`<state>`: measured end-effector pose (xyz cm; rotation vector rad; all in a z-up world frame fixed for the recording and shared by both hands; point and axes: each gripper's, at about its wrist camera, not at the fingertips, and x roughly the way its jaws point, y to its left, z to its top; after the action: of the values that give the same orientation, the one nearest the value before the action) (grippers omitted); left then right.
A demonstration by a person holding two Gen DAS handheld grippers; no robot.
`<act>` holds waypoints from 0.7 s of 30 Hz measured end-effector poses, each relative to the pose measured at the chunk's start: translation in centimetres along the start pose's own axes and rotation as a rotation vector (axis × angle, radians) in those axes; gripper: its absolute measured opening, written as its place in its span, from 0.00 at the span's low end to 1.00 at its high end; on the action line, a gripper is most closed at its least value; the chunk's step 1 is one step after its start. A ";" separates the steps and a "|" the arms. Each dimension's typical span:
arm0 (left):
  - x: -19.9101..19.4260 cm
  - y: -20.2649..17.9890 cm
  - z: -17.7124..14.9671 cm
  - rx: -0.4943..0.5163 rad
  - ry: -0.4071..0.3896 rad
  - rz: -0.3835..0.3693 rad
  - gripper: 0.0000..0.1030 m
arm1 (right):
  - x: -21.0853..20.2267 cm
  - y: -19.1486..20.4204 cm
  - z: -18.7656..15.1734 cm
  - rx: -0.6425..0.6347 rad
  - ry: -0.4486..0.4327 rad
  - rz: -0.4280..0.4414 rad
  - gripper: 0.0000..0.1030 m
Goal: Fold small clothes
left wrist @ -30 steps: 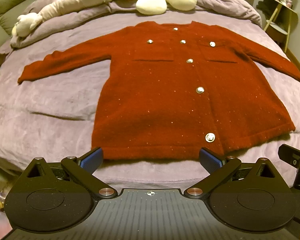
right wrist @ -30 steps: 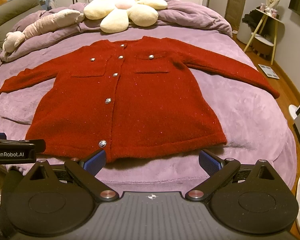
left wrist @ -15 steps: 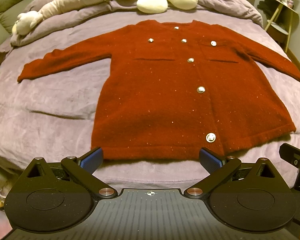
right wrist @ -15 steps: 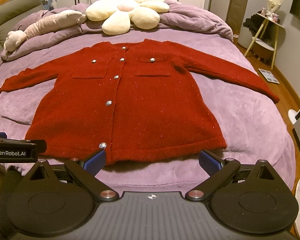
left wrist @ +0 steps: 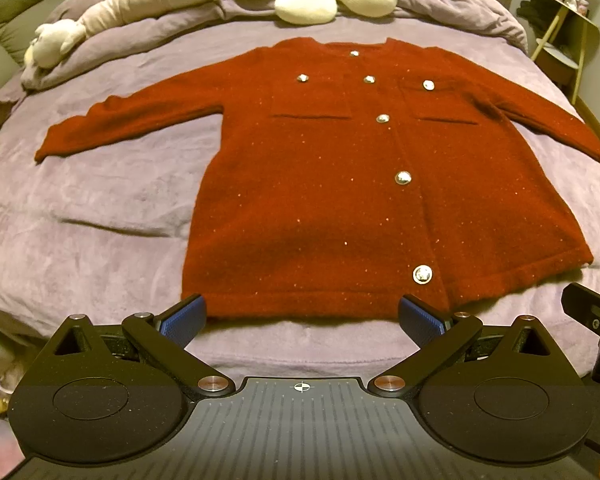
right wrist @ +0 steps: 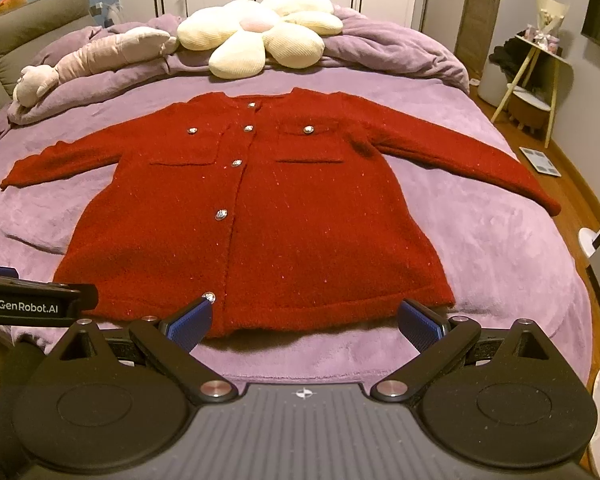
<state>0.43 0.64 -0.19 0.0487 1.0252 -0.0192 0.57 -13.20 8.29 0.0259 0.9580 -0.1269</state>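
Observation:
A red buttoned cardigan [left wrist: 340, 200] lies flat and face up on the purple bed, both sleeves spread out; it also shows in the right wrist view [right wrist: 280, 208]. My left gripper [left wrist: 300, 318] is open and empty, hovering just in front of the cardigan's hem. My right gripper [right wrist: 304, 320] is open and empty, also just in front of the hem, toward its right half. The right gripper's body shows at the right edge of the left wrist view [left wrist: 592, 320]. The left gripper's body shows at the left edge of the right wrist view [right wrist: 28, 304].
A cream flower cushion [right wrist: 260, 36] and a long plush toy [right wrist: 96, 64] lie on a bunched purple duvet [right wrist: 400, 56] at the head of the bed. The purple bedspread [right wrist: 500, 248] surrounds the cardigan. A small side table [right wrist: 540, 72] stands right of the bed.
Both grippers have tilted slightly, so the cardigan sits a little lower in both views. The cardigan itself has not moved, and both grippers stay open.

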 end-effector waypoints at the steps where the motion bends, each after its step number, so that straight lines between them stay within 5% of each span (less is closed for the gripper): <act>1: 0.0 0.0 0.0 0.000 0.000 0.000 1.00 | 0.0 0.0 0.0 -0.001 -0.001 0.001 0.96; 21: 1.4 0.6 -0.1 -0.014 0.022 -0.002 1.00 | 0.7 -0.9 -0.9 0.047 -0.059 0.083 0.96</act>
<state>1.10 1.25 -1.37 0.0356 1.0474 -0.0131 0.17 -14.14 7.21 0.1049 0.8935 -0.0731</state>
